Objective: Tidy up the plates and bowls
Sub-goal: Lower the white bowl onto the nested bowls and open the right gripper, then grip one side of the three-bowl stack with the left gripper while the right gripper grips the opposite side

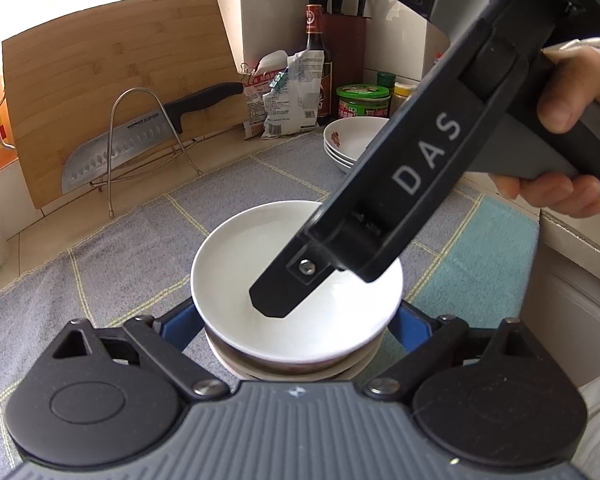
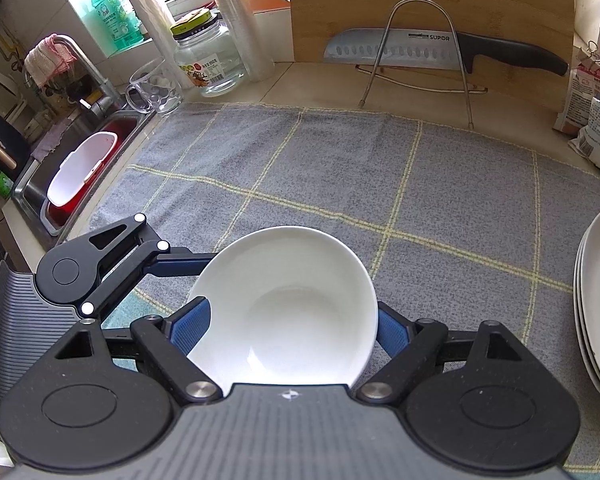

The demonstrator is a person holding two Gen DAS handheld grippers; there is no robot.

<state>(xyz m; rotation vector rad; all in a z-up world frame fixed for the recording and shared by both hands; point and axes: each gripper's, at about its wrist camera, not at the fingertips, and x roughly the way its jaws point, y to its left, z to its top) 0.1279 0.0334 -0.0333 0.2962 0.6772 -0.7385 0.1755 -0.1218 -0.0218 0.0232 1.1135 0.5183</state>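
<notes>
A white bowl [image 1: 260, 256] sits on top of a lower bowl whose brownish rim [image 1: 292, 368] shows beneath it, on the grey checked cloth [image 1: 120, 272]. My left gripper [image 1: 296, 328] has its blue pads on either side of the stack; whether they touch it is hidden. My right gripper [image 2: 288, 328] is shut on the white bowl [image 2: 292, 312], one finger [image 1: 284, 292] inside it and one outside. A stack of white flowered plates [image 1: 352, 140] stands at the back right and shows in the right wrist view [image 2: 598, 300].
A bamboo cutting board [image 1: 112, 80] and a knife [image 1: 140, 136] in a wire rack [image 1: 112, 168] stand behind. Packets [image 1: 288, 96], bottles and jars [image 1: 362, 100] line the back. A sink [image 2: 76, 172], glass mug [image 2: 152, 88] and jar [image 2: 206, 60] are left.
</notes>
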